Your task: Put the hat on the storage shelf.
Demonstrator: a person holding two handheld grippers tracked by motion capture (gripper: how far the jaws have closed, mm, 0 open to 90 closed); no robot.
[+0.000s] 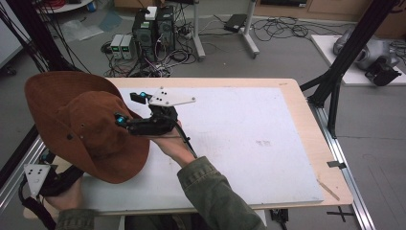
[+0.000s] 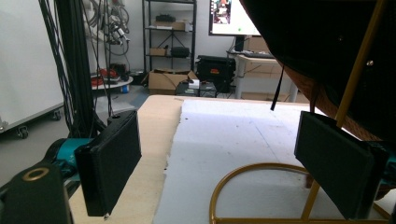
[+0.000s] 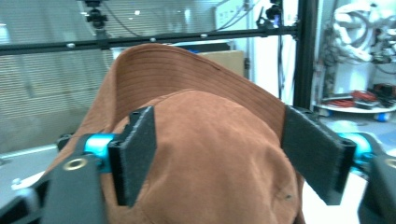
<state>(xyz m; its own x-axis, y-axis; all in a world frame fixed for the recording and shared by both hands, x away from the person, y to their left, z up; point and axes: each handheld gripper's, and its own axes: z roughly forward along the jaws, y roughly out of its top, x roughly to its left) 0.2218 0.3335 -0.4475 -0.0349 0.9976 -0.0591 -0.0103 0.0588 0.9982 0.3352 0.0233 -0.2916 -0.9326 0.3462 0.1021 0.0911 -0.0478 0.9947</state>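
- The brown suede hat (image 1: 86, 127) stands tilted over the left edge of the tabletop (image 1: 306, 129), raised on a thin gold wire stand (image 2: 261, 169) whose curved foot and upright rod show in the left gripper view.
- Nearest the person, the left gripper (image 1: 45, 178) sits low at the tabletop's near left corner, under the hat's brim; its jaws stand wide apart with nothing pressed between them, the gold stand's hoop lying in the gap and the hat's dark underside above its right pad.
- A little farther in, the right gripper (image 1: 130, 108), held by a hand in an olive sleeve (image 1: 210, 191), points at the hat's crown from the right side.
- In the right gripper view its jaws stand apart on either side of the crown; whether the pads touch the suede I cannot tell.
- A white mat (image 1: 239, 139) covers most of the tabletop.
- Beyond the far edge, computer cases (image 1: 153, 28) and tangled cables (image 1: 277, 26) lie on the floor.
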